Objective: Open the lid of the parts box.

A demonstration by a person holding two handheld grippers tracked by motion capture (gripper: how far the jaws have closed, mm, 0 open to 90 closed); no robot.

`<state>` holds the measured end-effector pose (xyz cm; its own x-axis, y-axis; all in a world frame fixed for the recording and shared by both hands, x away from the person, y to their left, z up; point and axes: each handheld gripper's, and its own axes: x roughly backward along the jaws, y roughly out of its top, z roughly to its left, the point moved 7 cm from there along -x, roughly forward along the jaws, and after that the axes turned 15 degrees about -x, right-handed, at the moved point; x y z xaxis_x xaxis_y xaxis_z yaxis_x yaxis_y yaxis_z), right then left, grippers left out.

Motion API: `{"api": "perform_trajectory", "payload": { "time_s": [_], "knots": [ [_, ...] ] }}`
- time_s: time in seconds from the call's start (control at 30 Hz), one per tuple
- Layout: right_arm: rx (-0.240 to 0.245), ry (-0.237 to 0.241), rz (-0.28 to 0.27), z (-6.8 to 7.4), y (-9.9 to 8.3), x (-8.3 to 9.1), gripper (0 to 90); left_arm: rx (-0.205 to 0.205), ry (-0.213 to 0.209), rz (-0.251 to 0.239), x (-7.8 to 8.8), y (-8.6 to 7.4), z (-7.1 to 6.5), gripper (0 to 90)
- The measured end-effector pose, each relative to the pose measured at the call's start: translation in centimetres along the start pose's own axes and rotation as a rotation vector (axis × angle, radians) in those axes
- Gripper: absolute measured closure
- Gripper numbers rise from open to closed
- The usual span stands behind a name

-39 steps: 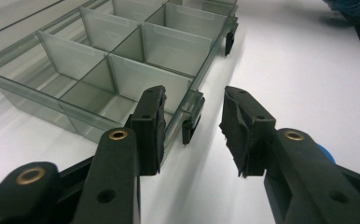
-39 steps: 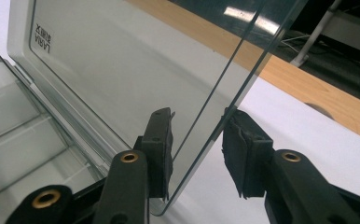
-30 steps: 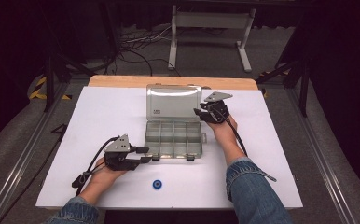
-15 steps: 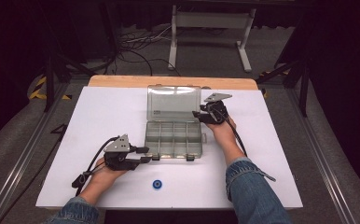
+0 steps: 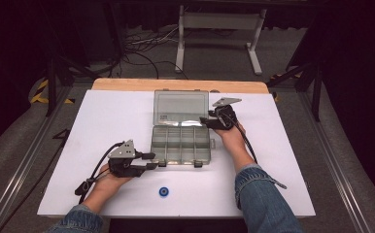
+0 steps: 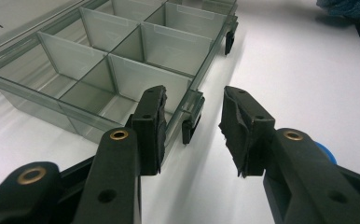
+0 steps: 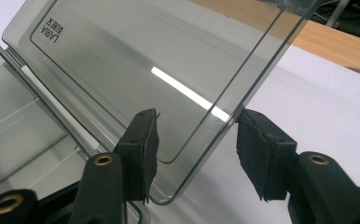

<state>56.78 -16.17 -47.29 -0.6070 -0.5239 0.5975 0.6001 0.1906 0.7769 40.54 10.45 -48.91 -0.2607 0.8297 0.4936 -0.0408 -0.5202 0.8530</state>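
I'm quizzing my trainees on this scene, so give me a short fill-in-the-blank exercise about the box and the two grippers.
1. The clear box has its lid ____.
2. The lid's edge sits between the jaws of the ____ gripper.
3. The left gripper straddles a black ____ on the box's front wall.
4. The small round thing near the table's front edge is ____.

Missing words: open; right; latch; blue

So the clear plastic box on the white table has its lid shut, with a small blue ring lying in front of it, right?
Not quite. The lid is open, not shut: the right gripper view shows it raised off the clear plastic box, its edge between the right gripper's jaws, which have just been opening. The small blue ring does lie in front of it on the white table.
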Motion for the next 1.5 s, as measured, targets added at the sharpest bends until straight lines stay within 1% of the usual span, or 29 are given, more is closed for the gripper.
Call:
{"api": "perform_trajectory", "payload": {
  "time_s": [0.27,0.47,0.5,0.67,0.77,0.8,0.83,0.87,0.93,0.97,1.03,1.07,1.1,1.13,1.17,1.2,1.23,1.27,1.3,1.33,1.37,1.4,1.43,1.5],
  "knots": [
    [-0.014,0.009,0.008,-0.1,-0.1,-0.1,47.0,0.0,0.001,0.0,0.0,0.0,0.0,60.1],
    [-0.013,0.011,0.008,0.0,-0.1,-0.1,46.0,0.003,-0.001,-0.001,0.0,0.0,0.0,59.9],
    [-0.009,0.005,0.009,-0.1,-0.1,-0.1,45.4,0.0,0.0,0.0,0.0,0.0,0.0,59.6],
    [-0.009,-0.001,-0.007,-0.1,0.1,0.4,42.7,-0.004,0.001,0.003,-0.1,0.1,-0.1,56.5],
    [0.009,-0.002,-0.014,0.2,0.4,1.0,41.5,-0.002,0.001,-0.005,0.0,0.2,0.0,54.8],
    [0.009,-0.002,-0.014,0.2,0.4,1.0,41.5,0.005,-0.002,-0.007,0.0,0.2,0.0,54.8],
    [0.016,0.0,-0.019,0.4,0.5,1.3,41.0,0.007,-0.001,-0.011,0.1,0.3,0.0,53.8],
    [0.021,0.005,-0.025,0.7,0.6,1.6,40.2,-0.002,0.004,-0.011,0.3,0.3,0.1,53.4],
    [0.03,0.011,-0.032,0.9,0.8,1.9,39.2,0.005,0.003,-0.015,0.4,0.3,0.0,52.5],
    [0.034,0.015,-0.037,1.2,0.9,2.1,38.0,-0.003,0.01,-0.016,0.6,0.4,0.1,52.5],
    [0.041,0.026,-0.051,1.8,1.2,2.7,34.8,-0.002,0.008,-0.02,0.8,0.5,0.1,50.7],
    [0.042,0.031,-0.056,2.0,1.3,2.9,33.7,-0.001,0.018,-0.015,1.0,0.5,0.1,49.8],
    [0.046,0.042,-0.065,2.4,1.5,3.3,31.8,-0.004,0.024,-0.013,1.1,0.5,0.2,47.4],
    [0.046,0.042,-0.065,2.4,1.5,3.3,31.8,-0.004,0.024,-0.013,1.1,0.5,0.2,45.6],
    [0.058,0.052,-0.073,2.9,1.6,3.7,29.4,-0.005,0.033,-0.009,1.3,0.5,0.2,43.7],
    [0.058,0.052,-0.073,2.9,1.6,3.7,29.4,-0.005,0.033,-0.009,1.3,0.5,0.2,40.9],
    [0.065,0.057,-0.075,3.2,1.7,3.9,28.1,0.004,0.041,-0.011,1.4,0.6,0.2,40.9],
    [0.071,0.07,-0.082,3.8,1.8,4.4,25.2,0.005,0.049,-0.012,1.5,0.6,0.2,33.8],
    [0.073,0.074,-0.083,4.0,1.8,4.6,24.1,0.006,0.053,-0.015,1.6,0.7,0.1,32.0],
    [0.077,0.08,-0.083,4.3,1.8,4.8,23.5,0.0,0.063,-0.023,1.9,0.8,0.1,30.5],
    [0.08,0.088,-0.085,4.6,1.8,5.0,23.1,0.006,0.064,-0.032,2.1,0.9,0.0,29.4],
    [0.08,0.088,-0.085,4.6,1.8,5.0,23.1,0.006,0.064,-0.032,2.1,0.9,0.0,28.2],
    [0.086,0.094,-0.085,4.9,1.8,5.3,22.6,0.019,0.068,-0.039,2.3,1.0,0.0,28.2],
    [0.103,0.109,-0.089,5.7,1.9,5.9,21.8,0.025,0.075,-0.037,2.6,1.0,0.1,26.2]
  ]
}}
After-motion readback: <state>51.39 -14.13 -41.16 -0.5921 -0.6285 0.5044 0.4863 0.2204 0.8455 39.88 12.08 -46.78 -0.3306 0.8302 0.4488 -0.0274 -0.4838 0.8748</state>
